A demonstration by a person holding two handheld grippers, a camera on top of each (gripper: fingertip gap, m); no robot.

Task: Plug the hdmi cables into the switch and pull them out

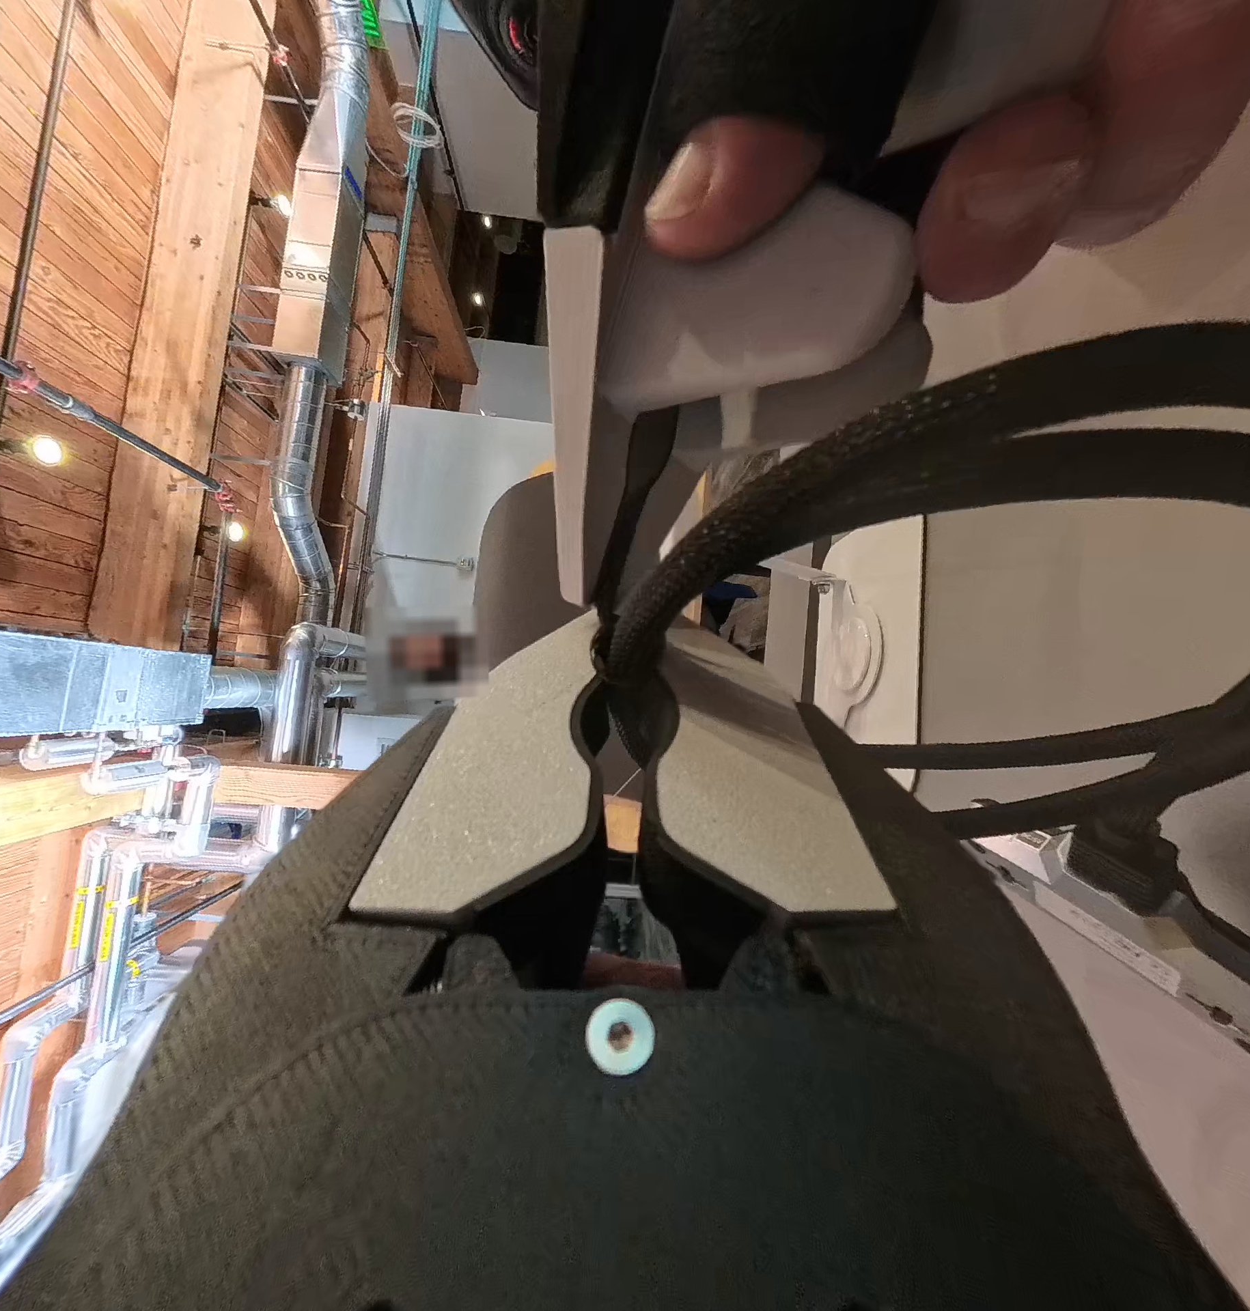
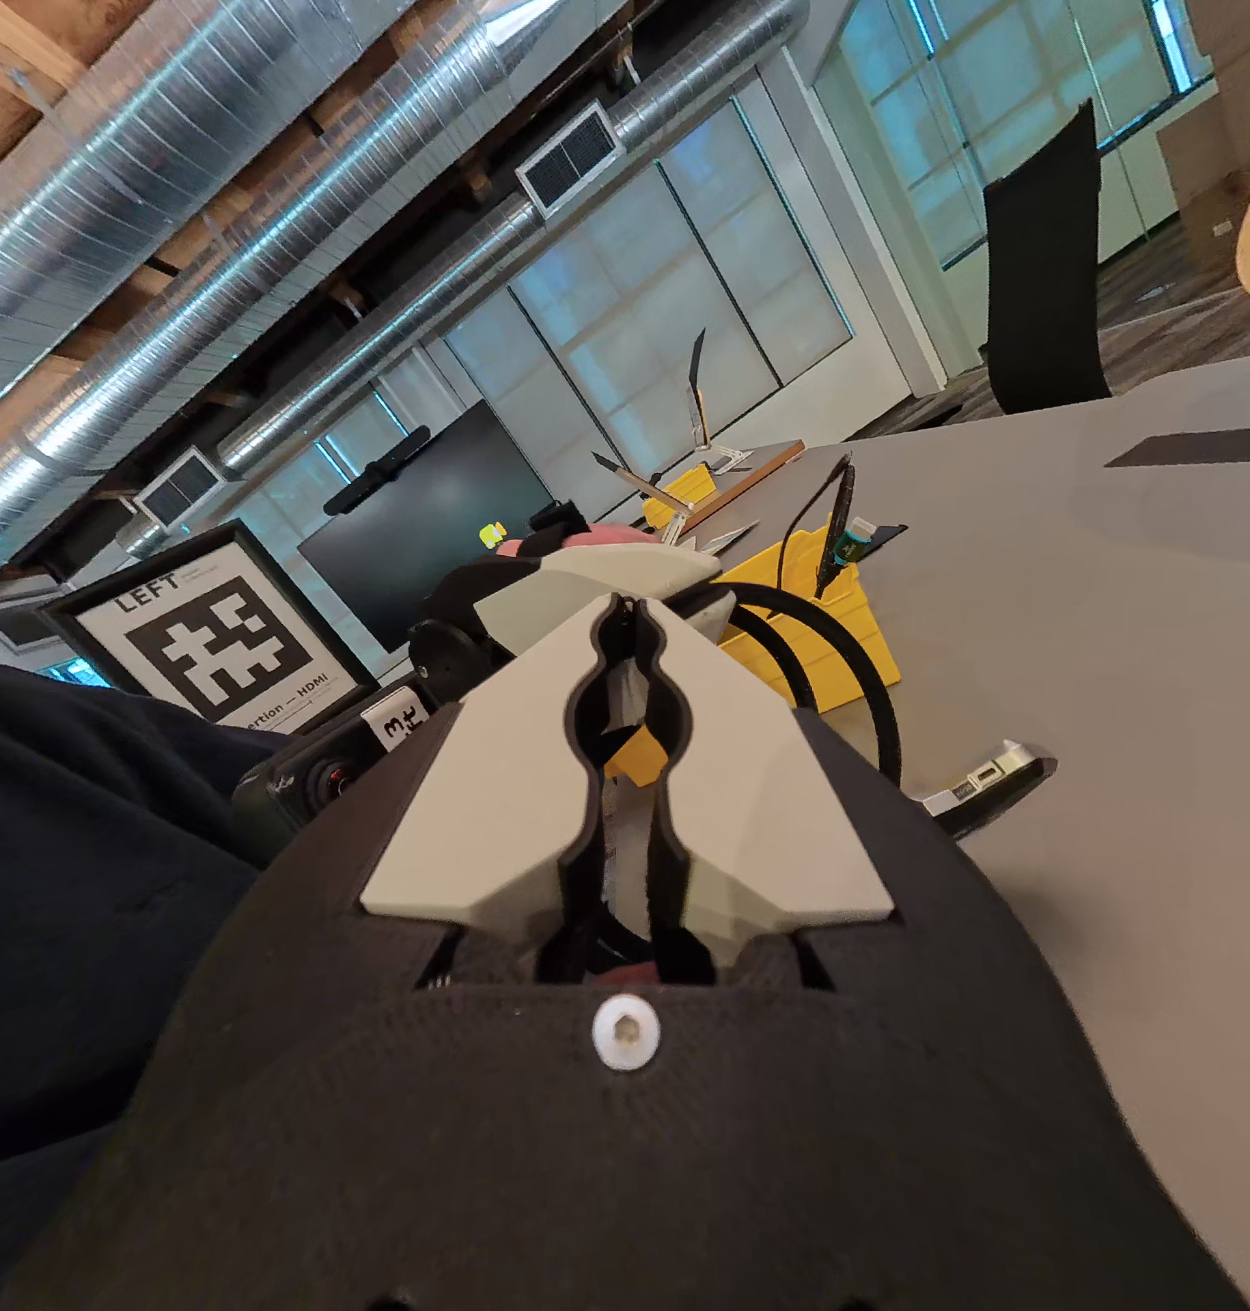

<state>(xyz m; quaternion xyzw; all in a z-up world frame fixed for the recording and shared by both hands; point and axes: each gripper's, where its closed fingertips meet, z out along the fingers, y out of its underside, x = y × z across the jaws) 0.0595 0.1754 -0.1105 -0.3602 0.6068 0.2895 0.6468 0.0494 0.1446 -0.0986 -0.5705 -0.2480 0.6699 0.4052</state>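
Left gripper (image 1: pixel 626 656) is pinched shut on a braided HDMI cable (image 1: pixel 856 472) right at its tips; right gripper (image 2: pixel 626 617) is closed on something thin and dark, can't tell what. I'd regrip nearer the plug before pushing. One silver switch (image 1: pixel 1105 915) near right, one plug seated; three strands trailing.

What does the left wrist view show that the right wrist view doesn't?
Left wrist view only: the left gripper shut on a black braided cable, a black plug seated in the silver switch, and wooden ceiling planks.

Right wrist view only: yellow plastic bins, a dark wall screen, a framed marker sign, and the right gripper, whose fingers look nearly closed with something thin and dark at the tips.

Both: the grey tabletop, the braided cable, the switch, and silver ceiling ducts.
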